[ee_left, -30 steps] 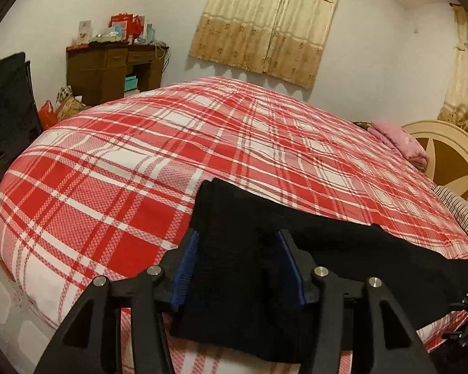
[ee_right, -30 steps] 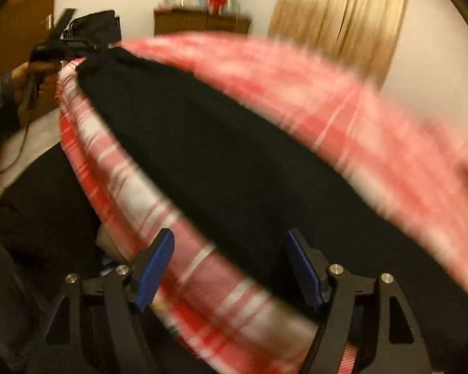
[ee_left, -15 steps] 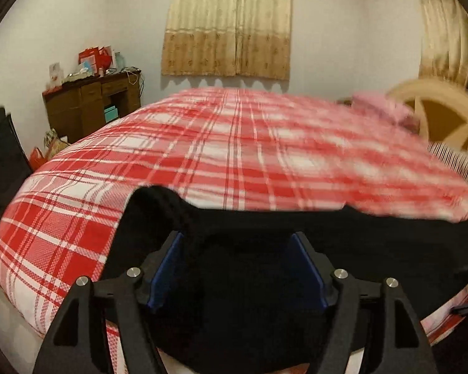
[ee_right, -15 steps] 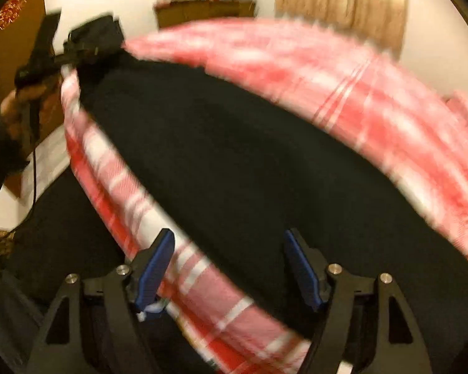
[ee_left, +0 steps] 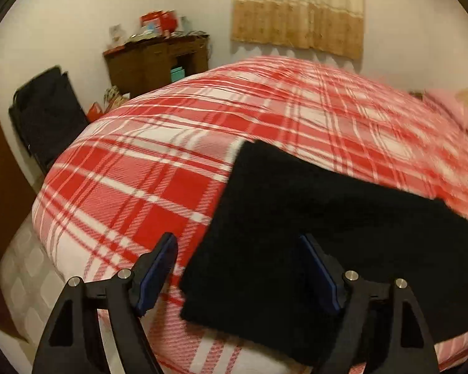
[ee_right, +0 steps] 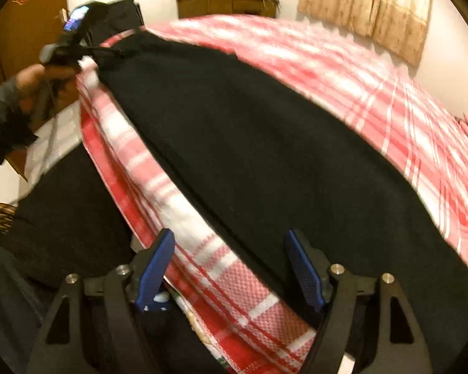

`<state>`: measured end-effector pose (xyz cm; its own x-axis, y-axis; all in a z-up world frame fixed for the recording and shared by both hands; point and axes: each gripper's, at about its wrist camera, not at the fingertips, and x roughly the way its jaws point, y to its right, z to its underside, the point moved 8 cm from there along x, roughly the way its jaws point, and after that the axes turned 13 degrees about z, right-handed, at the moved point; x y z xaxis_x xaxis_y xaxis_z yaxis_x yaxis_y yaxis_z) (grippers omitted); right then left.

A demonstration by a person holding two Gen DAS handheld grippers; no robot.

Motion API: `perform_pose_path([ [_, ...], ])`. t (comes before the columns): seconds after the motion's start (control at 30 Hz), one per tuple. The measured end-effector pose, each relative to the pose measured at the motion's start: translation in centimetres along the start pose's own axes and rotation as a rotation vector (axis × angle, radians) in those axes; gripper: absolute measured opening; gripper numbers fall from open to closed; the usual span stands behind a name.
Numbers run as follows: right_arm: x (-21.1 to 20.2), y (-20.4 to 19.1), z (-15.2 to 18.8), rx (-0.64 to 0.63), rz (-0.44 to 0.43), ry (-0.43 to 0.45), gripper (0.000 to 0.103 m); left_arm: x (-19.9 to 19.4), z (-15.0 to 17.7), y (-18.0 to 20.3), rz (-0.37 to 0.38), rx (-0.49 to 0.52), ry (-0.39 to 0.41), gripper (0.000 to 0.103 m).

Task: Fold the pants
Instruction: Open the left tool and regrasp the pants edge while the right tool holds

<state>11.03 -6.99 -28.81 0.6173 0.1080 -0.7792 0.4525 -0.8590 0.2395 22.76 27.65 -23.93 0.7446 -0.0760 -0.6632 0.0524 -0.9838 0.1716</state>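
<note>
My left gripper point(ee_left: 237, 271) hangs wide open with nothing between its pads, poised at the near left end of the black pants point(ee_left: 312, 224), which lie flat along the near edge of the plaid bed point(ee_left: 134, 180). My right gripper point(ee_right: 231, 268) also gapes empty over their near edge. I judge a fold just laid; next I must pinch one end and carry it across. No writing is legible.
</note>
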Motion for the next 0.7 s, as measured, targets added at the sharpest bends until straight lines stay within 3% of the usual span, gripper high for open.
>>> perform_pose_path([
  [0.13,-1.4,0.7,-0.7,0.025,0.007,0.044,0.071,-2.0,-1.8,0.5,-0.035,0.015,0.081,0.081],
  [0.3,-3.3,3.6,-1.3,0.109,0.073,0.096,0.072,-3.9,-3.3,3.8,0.002,0.041,0.136,0.081],
  [0.6,-2.2,9.6,-0.4,0.250,0.269,0.036,0.073,-0.5,-0.2,10.2,0.060,0.188,0.007,0.081],
  [0.7,-1.4,10.9,0.5,0.272,0.299,-0.005,0.073,1.6,1.6,10.7,0.035,0.221,-0.055,0.081],
])
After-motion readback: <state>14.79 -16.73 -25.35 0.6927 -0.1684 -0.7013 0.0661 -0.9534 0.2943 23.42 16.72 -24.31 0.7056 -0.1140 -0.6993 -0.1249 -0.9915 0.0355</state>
